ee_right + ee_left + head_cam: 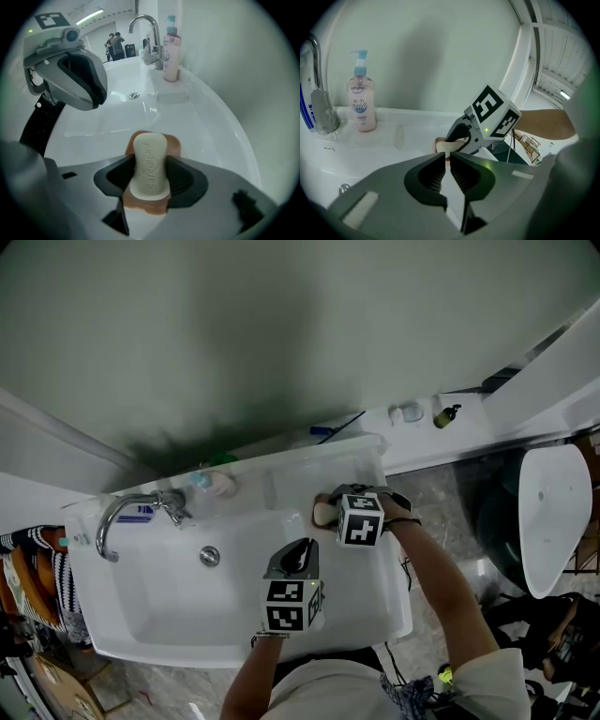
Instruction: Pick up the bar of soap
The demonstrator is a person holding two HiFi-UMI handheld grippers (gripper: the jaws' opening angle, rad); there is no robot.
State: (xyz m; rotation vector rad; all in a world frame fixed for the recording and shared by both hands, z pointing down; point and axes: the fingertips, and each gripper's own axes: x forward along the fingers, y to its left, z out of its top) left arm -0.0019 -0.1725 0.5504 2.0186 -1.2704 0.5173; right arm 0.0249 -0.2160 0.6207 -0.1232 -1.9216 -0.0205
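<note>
A cream bar of soap (149, 164) stands on edge between the jaws of my right gripper (149, 177), which is shut on its sides. Under it lies a brown soap dish (176, 144) on the white sink's rim (220, 126). Whether the soap still touches the dish I cannot tell. In the head view the right gripper (330, 509) is at the sink's back right ledge, with the soap dish (321, 514) peeking out beside it. My left gripper (298, 554) hovers over the basin, jaws shut on nothing (449, 165). From it I see the right gripper (461, 139) and the soap (444, 146) just ahead.
A chrome faucet (117, 517) stands at the sink's left, with the drain (210, 556) in the basin. A pink pump bottle (361, 103) sits on the back ledge near the faucet. A white toilet (553, 512) is to the right, and small bottles (445, 414) stand on a shelf by the wall.
</note>
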